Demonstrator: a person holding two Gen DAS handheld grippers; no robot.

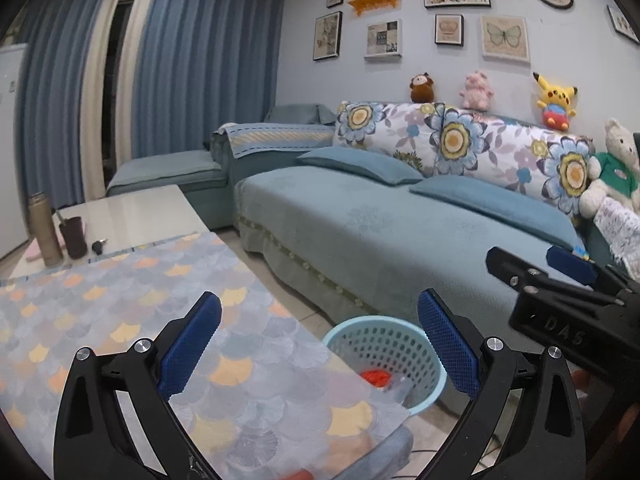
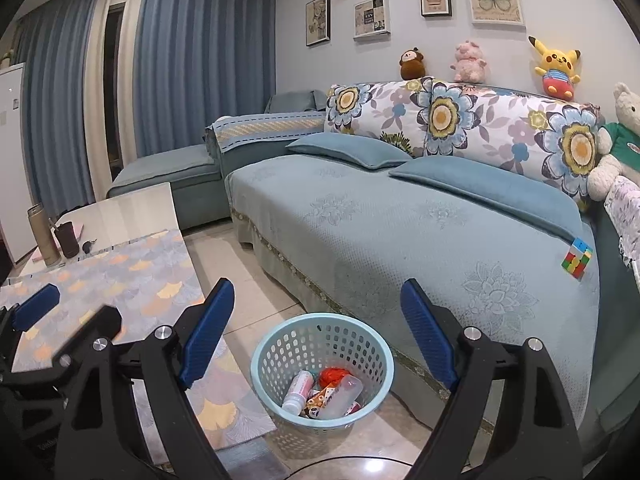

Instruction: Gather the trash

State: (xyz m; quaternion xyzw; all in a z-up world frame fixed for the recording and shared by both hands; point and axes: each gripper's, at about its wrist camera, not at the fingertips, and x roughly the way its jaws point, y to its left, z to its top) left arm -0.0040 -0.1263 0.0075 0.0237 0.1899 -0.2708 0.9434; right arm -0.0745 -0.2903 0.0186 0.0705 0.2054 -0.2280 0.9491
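The right claw [image 2: 316, 332] is spread and empty, as is the left claw [image 1: 320, 344]. The basket [image 2: 280, 344], at six o'clock on the floor, holds bottles [image 2: 298, 392] and wrappers. The surface [image 2: 132, 276] shows no trash; collection seems nearly done.

Lt blue basket [image 2: 322, 344], floral sofa cushions [image 2: 460, 120]

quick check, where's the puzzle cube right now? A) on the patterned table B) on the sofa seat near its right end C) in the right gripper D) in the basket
B. The puzzle cube lies on the sofa seat near its right end; the basket on the floor holds bottles and wrappers only, and the right gripper is open and empty.
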